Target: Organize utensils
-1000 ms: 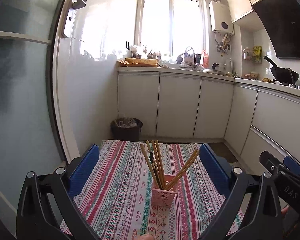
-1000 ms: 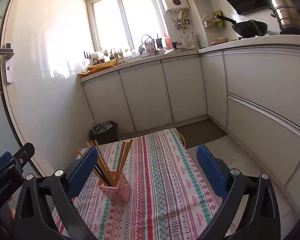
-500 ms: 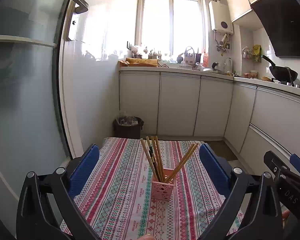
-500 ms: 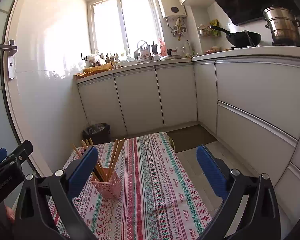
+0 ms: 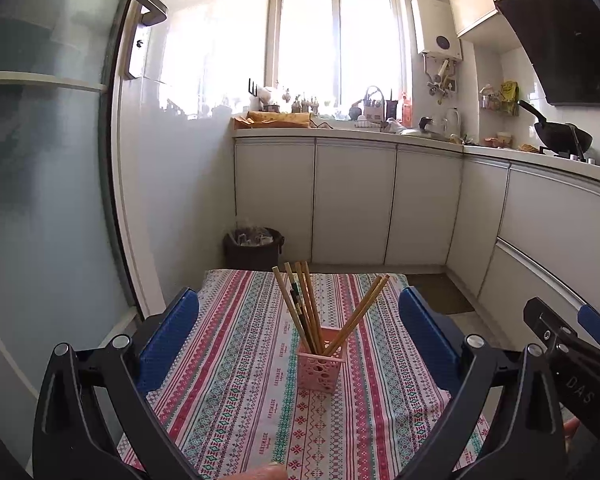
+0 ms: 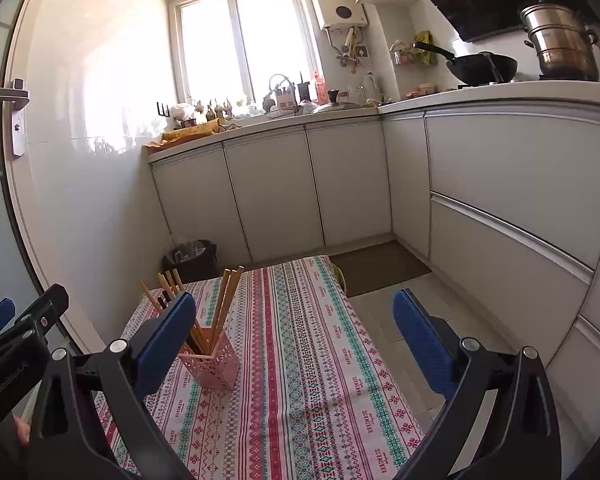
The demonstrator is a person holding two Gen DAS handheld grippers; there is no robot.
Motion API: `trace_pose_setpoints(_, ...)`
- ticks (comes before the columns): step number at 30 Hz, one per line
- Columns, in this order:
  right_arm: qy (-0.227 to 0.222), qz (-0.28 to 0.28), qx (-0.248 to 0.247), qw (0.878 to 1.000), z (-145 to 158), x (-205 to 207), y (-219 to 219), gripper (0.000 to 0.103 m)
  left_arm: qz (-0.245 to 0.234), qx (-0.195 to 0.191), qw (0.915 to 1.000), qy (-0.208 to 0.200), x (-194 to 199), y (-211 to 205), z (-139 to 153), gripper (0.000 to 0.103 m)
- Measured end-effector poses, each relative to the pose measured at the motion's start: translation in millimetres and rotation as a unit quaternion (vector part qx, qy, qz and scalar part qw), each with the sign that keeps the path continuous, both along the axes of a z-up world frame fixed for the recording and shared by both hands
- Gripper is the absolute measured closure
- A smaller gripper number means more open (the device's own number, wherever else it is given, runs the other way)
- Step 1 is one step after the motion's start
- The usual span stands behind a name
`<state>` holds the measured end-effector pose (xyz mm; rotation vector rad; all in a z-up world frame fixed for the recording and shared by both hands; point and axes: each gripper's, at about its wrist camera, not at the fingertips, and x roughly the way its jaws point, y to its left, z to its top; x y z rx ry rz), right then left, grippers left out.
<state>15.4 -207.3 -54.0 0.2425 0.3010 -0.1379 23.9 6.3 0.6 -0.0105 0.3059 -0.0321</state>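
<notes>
A pink perforated holder (image 5: 320, 368) stands on the striped tablecloth (image 5: 236, 392) with several wooden chopsticks (image 5: 300, 304) upright in it, leaning left and right. My left gripper (image 5: 298, 340) is open and empty, held back from the holder, which sits between its blue pads. In the right wrist view the holder (image 6: 214, 364) is at the left, partly behind the left blue pad, with chopsticks (image 6: 226, 300) sticking up. My right gripper (image 6: 296, 344) is open and empty above the cloth, to the right of the holder.
The small table ends ahead at its far edge (image 5: 300, 274). A black bin (image 5: 254, 248) stands on the floor beyond it. White cabinets (image 5: 352, 204) run along the back and right. A glass door (image 5: 40, 200) is at the left.
Both grippers have pulled back and risen slightly, so the holder looks smaller and farther. Both stay open. The holder and chopsticks have not moved.
</notes>
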Motion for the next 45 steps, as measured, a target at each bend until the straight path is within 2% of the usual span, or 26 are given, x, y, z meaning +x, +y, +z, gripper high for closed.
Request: trace_pose_setpoints(45, 0.006, 0.002, 0.003, 1.000, -2.8, 0.2, -3.3, 0.007, 0.010, 0.004, 0.9999, 0.013, 3.0, -4.7, -2.5, 0.007)
